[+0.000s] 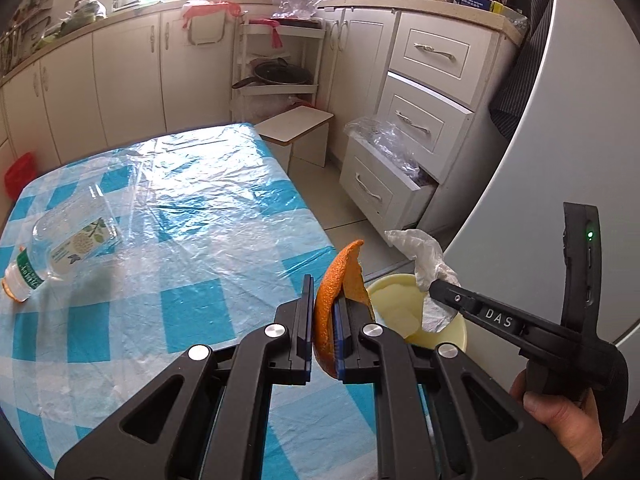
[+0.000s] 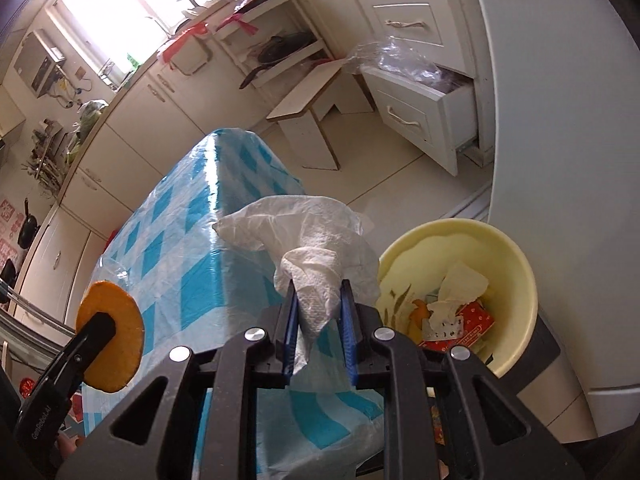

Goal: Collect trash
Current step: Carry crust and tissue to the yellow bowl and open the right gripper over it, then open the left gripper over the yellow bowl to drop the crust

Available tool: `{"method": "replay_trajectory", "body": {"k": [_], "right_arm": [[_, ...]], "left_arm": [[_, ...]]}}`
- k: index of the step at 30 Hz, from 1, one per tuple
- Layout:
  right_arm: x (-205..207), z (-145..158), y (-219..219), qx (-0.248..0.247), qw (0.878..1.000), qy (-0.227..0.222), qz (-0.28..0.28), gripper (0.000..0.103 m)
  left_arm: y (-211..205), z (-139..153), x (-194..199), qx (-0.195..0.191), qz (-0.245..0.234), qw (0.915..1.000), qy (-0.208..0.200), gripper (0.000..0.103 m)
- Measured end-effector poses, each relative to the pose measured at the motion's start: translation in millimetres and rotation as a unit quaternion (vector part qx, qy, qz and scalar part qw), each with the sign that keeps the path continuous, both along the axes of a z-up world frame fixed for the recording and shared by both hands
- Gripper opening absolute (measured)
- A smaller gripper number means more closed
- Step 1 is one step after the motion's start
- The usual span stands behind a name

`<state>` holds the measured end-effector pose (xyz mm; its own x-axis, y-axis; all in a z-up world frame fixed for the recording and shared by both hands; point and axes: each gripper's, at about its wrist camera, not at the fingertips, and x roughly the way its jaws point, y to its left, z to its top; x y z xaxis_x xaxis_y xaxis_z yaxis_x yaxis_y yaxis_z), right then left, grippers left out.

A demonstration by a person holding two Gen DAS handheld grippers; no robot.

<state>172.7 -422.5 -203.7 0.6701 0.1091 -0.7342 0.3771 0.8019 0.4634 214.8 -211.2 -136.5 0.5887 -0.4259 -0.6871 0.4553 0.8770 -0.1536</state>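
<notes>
Surface [image 1: 192,200]: blue-white checked cloth under crinkled clear plastic, white kitchen cabinets [image 1: 132,76] behind. Left gripper [image 1: 326,320] fingers clamp curved pebbly orange peel [image 1: 332,288]; right gripper [image 2: 318,316] fingers pinch crumpled white tissue [image 2: 316,268]. Round pale-yellow plastic bin [image 2: 516,264] adjacent.

The table [image 1: 180,208] is covered with a blue-and-white checked cloth [image 1: 200,304] under a crinkly clear plastic sheet [image 1: 208,184]. Only an empty clear plastic bottle [image 1: 60,252] is left lying on its side near the left edge, cap end pointed outward.
</notes>
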Motion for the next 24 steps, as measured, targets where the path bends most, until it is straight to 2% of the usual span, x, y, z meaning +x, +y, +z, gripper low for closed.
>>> {"method": "replay_trajectory", "body": {"k": [8,13,15,18,24], "right_arm": [[-7,-26,-30,0.017,0.997,0.049,-0.059,0.023],[-14,-32,-43,0.039,0.993,0.054,-0.096,0.036],[-16,-30,-46,0.038,0.993,0.048,-0.105,0.043],[-22,-25,-51,0.042,0.992,0.03,-0.118,0.047],[-37,1,-59,0.034,0.986,-0.036,-0.157,0.06]], "left_arm": [[-41,-11,11,-0.006,-0.023,0.9996,0.017,0.008],[-66,-22,11,0.004,-0.042,0.9988,0.024,0.008],[-75,-28,12,0.01,-0.048,0.9984,0.031,0.008],[-85,-35,11,0.017,-0.055,0.9976,0.038,0.008],[-104,-44,9,0.031,-0.07,0.996,0.047,0.008]]}}
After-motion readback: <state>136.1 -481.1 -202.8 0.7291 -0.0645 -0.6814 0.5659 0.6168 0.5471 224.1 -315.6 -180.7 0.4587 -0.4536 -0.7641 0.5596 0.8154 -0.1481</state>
